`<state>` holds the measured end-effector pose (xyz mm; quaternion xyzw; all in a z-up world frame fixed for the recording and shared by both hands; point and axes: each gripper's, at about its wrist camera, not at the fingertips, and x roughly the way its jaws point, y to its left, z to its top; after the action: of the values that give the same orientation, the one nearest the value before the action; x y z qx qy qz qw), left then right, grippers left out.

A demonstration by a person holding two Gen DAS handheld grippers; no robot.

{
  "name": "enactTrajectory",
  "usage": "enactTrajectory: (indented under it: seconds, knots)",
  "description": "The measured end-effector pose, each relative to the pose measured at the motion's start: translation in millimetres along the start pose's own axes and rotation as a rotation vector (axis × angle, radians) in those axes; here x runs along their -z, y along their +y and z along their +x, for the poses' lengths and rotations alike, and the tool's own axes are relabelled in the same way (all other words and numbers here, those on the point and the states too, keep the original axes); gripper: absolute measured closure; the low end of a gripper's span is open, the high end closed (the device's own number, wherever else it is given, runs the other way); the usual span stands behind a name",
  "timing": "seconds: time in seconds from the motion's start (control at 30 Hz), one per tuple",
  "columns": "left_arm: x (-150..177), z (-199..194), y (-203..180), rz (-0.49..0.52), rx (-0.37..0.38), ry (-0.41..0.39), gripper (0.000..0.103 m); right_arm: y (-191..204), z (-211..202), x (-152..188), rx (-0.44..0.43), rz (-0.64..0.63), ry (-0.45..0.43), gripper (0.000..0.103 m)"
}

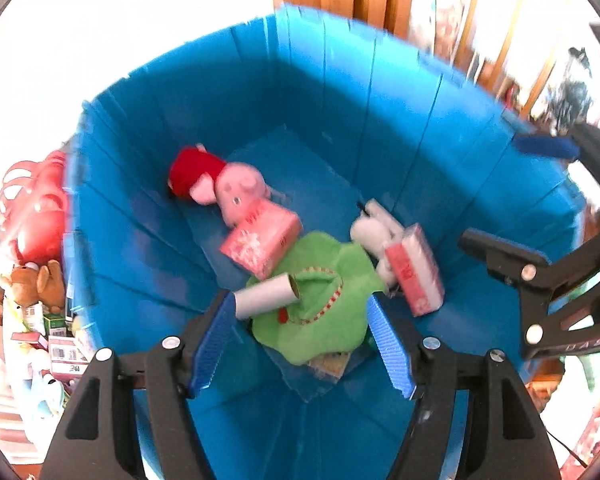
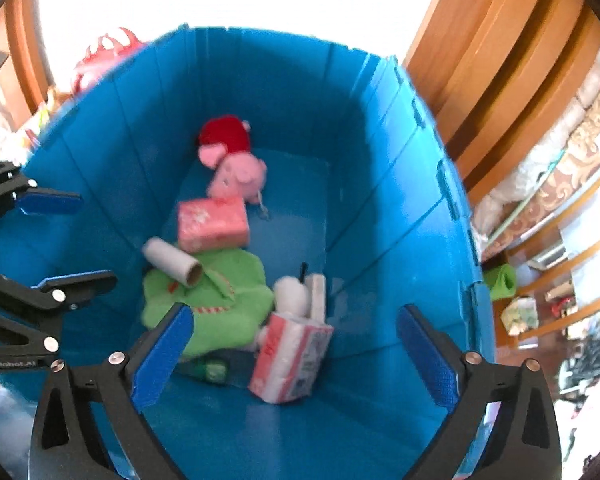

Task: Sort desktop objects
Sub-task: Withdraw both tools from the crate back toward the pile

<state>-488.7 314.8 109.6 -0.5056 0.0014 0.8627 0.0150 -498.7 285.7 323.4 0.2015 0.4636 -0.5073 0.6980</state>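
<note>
A deep blue bin (image 1: pixel 440 152) (image 2: pixel 380 208) holds the sorted objects. On its floor lie a pink pig plush with a red hat (image 1: pixel 236 188) (image 2: pixel 240 172), a pink tissue pack (image 1: pixel 260 240) (image 2: pixel 212 222), a cardboard tube (image 1: pixel 266 294) (image 2: pixel 172 260), a green plush (image 1: pixel 324 312) (image 2: pixel 220 300), a white plush (image 1: pixel 374 228) (image 2: pixel 294 294) and a second tissue pack (image 1: pixel 414 268) (image 2: pixel 292 360). My left gripper (image 1: pixel 301 298) (image 2: pixel 72 240) hangs open above the green plush, holding nothing. My right gripper (image 2: pixel 295 308) (image 1: pixel 520 196) stands wide open over the second tissue pack, apart from it.
Left of the bin sit a red ornament (image 1: pixel 36 208), a brown teddy bear (image 1: pixel 36 284) and small boxes (image 1: pixel 64 354). A wooden frame (image 2: pixel 500 80) rises behind the bin, and cluttered shelves (image 2: pixel 548 264) stand at its right.
</note>
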Motion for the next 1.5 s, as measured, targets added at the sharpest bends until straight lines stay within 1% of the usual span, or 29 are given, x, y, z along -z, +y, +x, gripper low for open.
enactTrajectory:
  seconds: [0.13, 0.17, 0.27, 0.37, 0.43, 0.5, 0.67, 0.77, 0.87, 0.97, 1.03, 1.07, 1.13, 1.2, 1.33, 1.43, 1.5]
  knots:
    - [20, -41, 18, -0.055, -0.017, -0.157, 0.036, 21, -35, 0, -0.042, 0.023, -0.107, 0.0]
    - [29, -51, 26, -0.078, -0.027, -0.199, 0.036, 30, -44, 0, -0.059, 0.024, -0.137, 0.0]
    - [52, -71, 46, -0.133, -0.072, -0.29, 0.036, 52, -59, 1, -0.095, 0.035, -0.207, 0.0]
    - [84, -82, 73, -0.201, -0.149, -0.373, 0.036, 82, -77, 1, -0.165, 0.05, -0.311, 0.0]
    - [111, -88, 98, -0.271, -0.219, -0.42, 0.036, 101, -83, 2, -0.207, 0.059, -0.364, 0.0]
    - [133, -90, 121, -0.334, -0.26, -0.43, 0.036, 126, -85, -1, -0.263, 0.063, -0.407, 0.0]
    - [197, -90, 184, -0.487, -0.367, -0.425, 0.036, 183, -76, -11, -0.351, 0.06, -0.442, 0.0]
    - [242, -85, 216, -0.567, -0.418, -0.397, 0.036, 217, -73, -15, -0.375, 0.046, -0.453, 0.0]
    - [286, -68, 246, -0.644, -0.423, -0.338, 0.036, 260, -68, -20, -0.393, 0.001, -0.463, 0.0]
    - [318, -43, 262, -0.686, -0.437, -0.268, 0.036, 295, -60, -22, -0.405, -0.042, -0.463, 0.0]
    - [340, -21, 272, -0.721, -0.43, -0.205, 0.036, 316, -50, -22, -0.414, -0.067, -0.45, 0.0]
    - [350, -13, 272, -0.741, -0.417, -0.18, 0.036, 330, -40, -23, -0.418, -0.081, -0.435, 0.0]
    - [362, 8, 277, -0.79, -0.389, -0.13, 0.036, 344, -24, -18, -0.424, -0.092, -0.407, 0.0]
    - [372, 25, 280, -0.832, -0.367, -0.095, 0.036, 359, 3, -13, -0.418, -0.102, -0.358, 0.0]
    - [386, 48, 279, -0.908, -0.318, -0.035, 0.036, 372, 65, 0, -0.389, -0.103, -0.228, 0.0]
    - [393, 60, 275, -0.943, -0.309, -0.005, 0.036, 376, 114, 11, -0.338, -0.102, -0.133, 0.0]
    - [396, 67, 273, -0.979, -0.305, 0.002, 0.036, 377, 142, 18, -0.287, -0.118, -0.092, 0.0]
